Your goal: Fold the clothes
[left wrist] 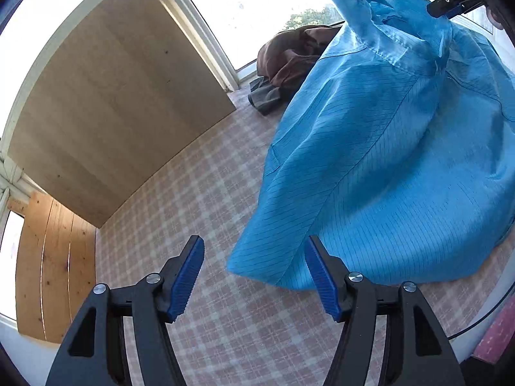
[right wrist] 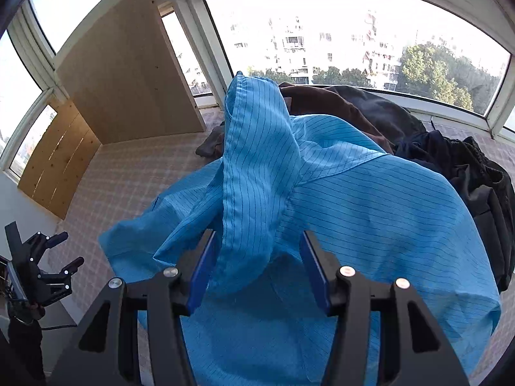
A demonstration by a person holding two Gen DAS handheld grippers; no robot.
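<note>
A blue pinstriped garment lies heaped on the pink checked surface, its upper part raised toward my right gripper at the top right. My left gripper stands open over the surface; the garment's lower corner lies just ahead of its right fingertip, untouched. In the right wrist view a hemmed band of the blue garment runs up between the jaws of my right gripper. It brushes the left pad while a gap shows at the right pad. My left gripper shows at the lower left.
A brown garment and a grey one lie behind the blue one by the window. Dark clothes pile up at the right. A wooden board leans at the left edge, with a plank panel beside it.
</note>
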